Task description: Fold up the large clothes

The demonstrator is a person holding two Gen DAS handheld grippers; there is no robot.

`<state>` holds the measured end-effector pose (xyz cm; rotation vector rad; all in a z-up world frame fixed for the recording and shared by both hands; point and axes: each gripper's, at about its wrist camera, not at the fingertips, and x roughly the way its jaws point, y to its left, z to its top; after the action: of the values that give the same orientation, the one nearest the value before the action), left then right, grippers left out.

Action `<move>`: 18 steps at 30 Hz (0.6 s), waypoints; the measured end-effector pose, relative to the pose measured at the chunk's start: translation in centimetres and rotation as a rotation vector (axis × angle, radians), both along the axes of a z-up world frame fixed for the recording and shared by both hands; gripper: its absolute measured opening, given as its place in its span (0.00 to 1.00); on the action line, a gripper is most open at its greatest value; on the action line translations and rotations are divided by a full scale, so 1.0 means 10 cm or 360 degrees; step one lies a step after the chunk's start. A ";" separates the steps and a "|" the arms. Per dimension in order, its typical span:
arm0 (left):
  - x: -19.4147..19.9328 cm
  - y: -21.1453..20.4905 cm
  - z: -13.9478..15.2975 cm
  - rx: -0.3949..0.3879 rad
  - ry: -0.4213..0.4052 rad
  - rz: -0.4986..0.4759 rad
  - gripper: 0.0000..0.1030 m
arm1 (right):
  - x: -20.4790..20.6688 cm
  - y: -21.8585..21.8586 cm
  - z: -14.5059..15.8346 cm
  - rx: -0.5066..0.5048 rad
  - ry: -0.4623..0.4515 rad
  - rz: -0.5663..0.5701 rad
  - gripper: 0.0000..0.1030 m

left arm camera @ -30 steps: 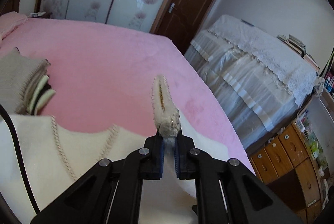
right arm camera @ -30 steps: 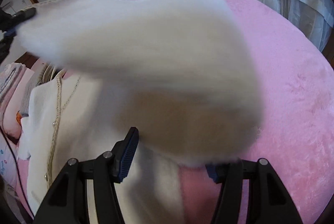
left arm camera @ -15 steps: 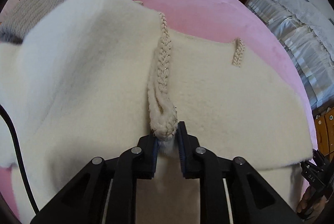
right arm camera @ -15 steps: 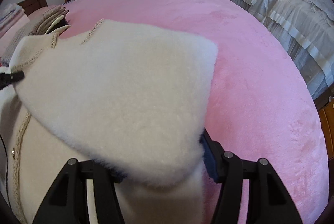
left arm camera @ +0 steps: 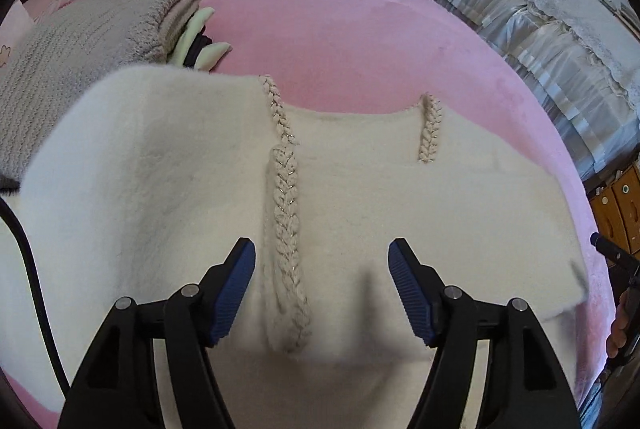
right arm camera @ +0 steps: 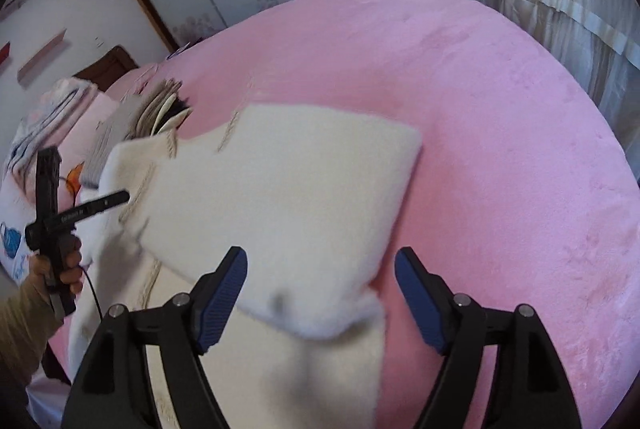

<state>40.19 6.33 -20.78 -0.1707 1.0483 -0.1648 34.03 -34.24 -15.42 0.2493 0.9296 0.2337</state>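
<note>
The left tongs (left arm camera: 322, 287) stood wide apart above a cream fleece cardigan (left arm camera: 168, 189) spread over a pink bed (left arm camera: 340, 29), gripping nothing. A braided trim (left arm camera: 286, 213) ran between the blue pads (left arm camera: 234, 293), and a second braided strip (left arm camera: 430, 127) lay farther right. A stack of folded knitwear (left arm camera: 100, 25) rested at upper left, beside the cardigan's folded edge.

Pink bed (left arm camera: 360, 29), cream cardigan (left arm camera: 360, 189), folded clothes pile (left arm camera: 100, 29)

Cardigan (left arm camera: 360, 197) flat on bed (left arm camera: 340, 29); folded stack (left arm camera: 80, 41) behind-left, touching cardigan.
</note>
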 end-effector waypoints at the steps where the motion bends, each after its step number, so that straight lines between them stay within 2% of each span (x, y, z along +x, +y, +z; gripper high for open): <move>1: 0.09 -0.03 -0.06 0.0009 0.0026 0.0014 0.66 | 0.14 -0.03 -0.03 0.0010 0.0027 -0.0045 0.75; 3: 0.24 -0.05 -0.19 -0.0008 0.0079 0.0041 0.65 | 0.41 -0.11 -0.12 0.0046 0.0079 -0.0126 0.74; 6: 0.35 -0.07 -0.29 -0.0037 0.0098 0.0078 0.54 | 0.76 -0.20 -0.32 0.0070 0.0171 -0.0230 0.74; 8: 0.36 -0.09 -0.30 0.0000 0.0083 0.0114 0.33 | 0.97 -0.20 -0.51 0.0082 0.0283 -0.0274 0.71; 9: 0.36 -0.09 -0.31 0.0005 0.0084 0.0109 0.12 | 1.01 -0.20 -0.57 0.0090 0.0299 -0.0264 0.65; 10: 0.36 -0.09 -0.31 -0.0012 0.0078 0.0102 0.12 | 1.06 -0.16 -0.59 0.0068 0.0300 -0.0217 0.42; 11: 0.32 -0.08 -0.27 -0.0016 0.0037 0.0118 0.12 | 1.07 -0.11 -0.56 0.0007 0.0279 -0.0203 0.32; 13: 0.23 -0.10 -0.22 0.0016 -0.0058 0.0129 0.11 | 1.06 0.01 -0.43 -0.0121 0.0189 -0.0171 0.19; 15: 0.14 -0.12 -0.25 0.0060 -0.0099 0.0153 0.11 | 1.06 0.12 -0.36 -0.0246 0.0089 -0.0148 0.18; 18: 0.10 -0.11 -0.40 0.0062 -0.0061 0.0201 0.12 | 1.14 0.18 -0.56 -0.0402 0.0125 -0.0115 0.19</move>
<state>41.19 5.22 -24.74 -0.1970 0.9988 -0.0333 45.47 -32.43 -21.01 0.0589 1.0155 0.0391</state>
